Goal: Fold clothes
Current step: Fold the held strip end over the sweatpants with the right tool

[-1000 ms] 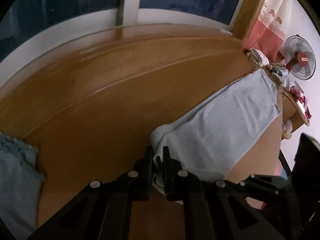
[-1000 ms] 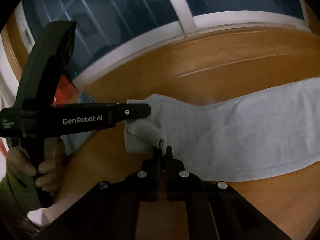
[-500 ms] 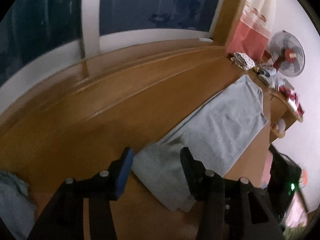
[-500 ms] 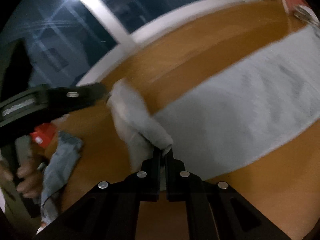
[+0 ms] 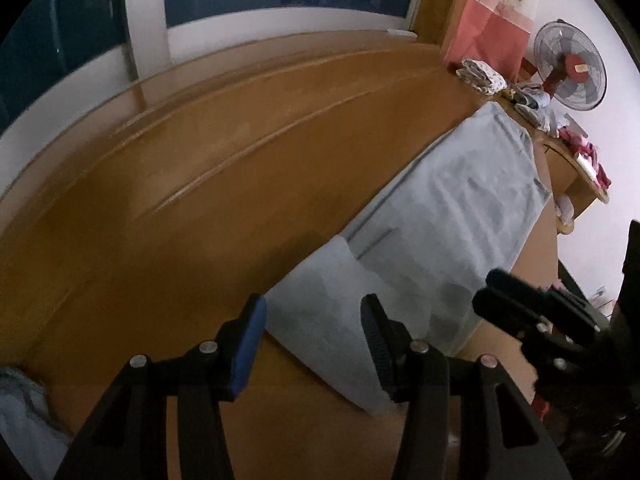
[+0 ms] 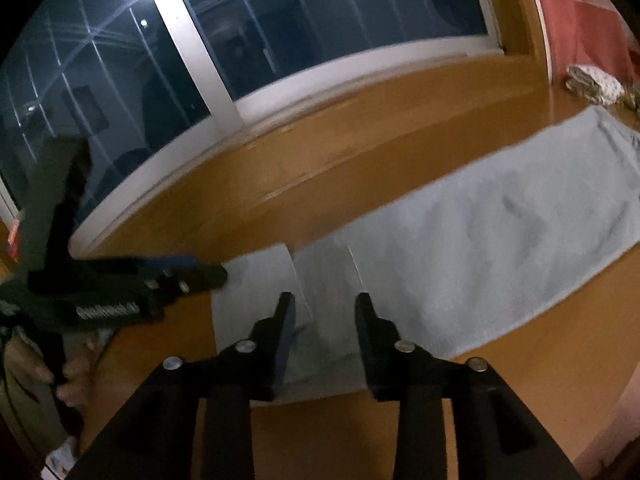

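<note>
1. My left wrist camera looks steeply down, close over the near end of the pale blue garment.
2. My right one faces the window, close too.
3. Both share that garment.

My left gripper has its fingers parted, gripping nothing. My right gripper is opening, fingers apart; my left hand looks blurred, probably wrapping its handle.

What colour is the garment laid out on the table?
Pale grey-blue, plain, no pattern: the garment shows best in the right wrist view.
</note>
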`<state>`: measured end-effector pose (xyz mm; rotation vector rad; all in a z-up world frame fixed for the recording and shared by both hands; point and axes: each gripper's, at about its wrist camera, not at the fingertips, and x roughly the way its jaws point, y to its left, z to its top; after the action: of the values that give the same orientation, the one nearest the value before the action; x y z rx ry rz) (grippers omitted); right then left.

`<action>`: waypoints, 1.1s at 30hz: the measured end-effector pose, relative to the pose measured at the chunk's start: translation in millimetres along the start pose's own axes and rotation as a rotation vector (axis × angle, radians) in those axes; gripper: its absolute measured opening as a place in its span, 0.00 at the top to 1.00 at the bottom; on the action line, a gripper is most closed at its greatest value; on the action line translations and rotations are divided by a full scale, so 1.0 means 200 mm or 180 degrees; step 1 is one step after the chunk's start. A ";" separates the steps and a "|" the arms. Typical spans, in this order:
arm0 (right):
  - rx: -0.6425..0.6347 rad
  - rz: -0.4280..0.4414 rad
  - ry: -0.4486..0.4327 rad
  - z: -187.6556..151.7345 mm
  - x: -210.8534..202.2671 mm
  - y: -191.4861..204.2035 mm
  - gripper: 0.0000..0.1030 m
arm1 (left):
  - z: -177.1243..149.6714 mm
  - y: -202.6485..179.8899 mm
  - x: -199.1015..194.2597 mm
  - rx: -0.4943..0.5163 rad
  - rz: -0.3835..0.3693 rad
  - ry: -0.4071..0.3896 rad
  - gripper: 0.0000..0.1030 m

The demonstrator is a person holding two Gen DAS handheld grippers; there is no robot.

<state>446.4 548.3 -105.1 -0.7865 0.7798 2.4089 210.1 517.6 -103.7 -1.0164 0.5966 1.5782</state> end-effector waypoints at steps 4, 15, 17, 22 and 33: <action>0.0031 0.0097 0.0258 0.01 0.12 0.00 0.65 | -0.04 0.06 0.01 -0.0095 -0.0101 0.0049 0.55; -0.0342 -0.0148 0.0080 0.03 0.12 0.13 0.98 | -0.11 0.15 -0.06 -0.0226 -0.0188 -0.0043 0.55; -0.0495 -0.0261 -0.0086 0.04 0.06 0.16 0.98 | -0.11 0.14 -0.08 -0.0188 -0.0167 -0.0089 0.55; -0.0587 -0.0526 -0.0130 0.01 0.05 0.14 0.98 | -0.09 0.11 -0.09 -0.0068 -0.0170 -0.0138 0.55; -0.0708 -0.0860 0.0219 -0.08 0.20 0.05 0.97 | -0.03 -0.02 0.09 0.0512 -0.0093 0.0058 0.55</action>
<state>417.3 540.5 -137.7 -0.9972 0.4029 2.2561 215.0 523.1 -121.1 -0.9157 0.7065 1.4716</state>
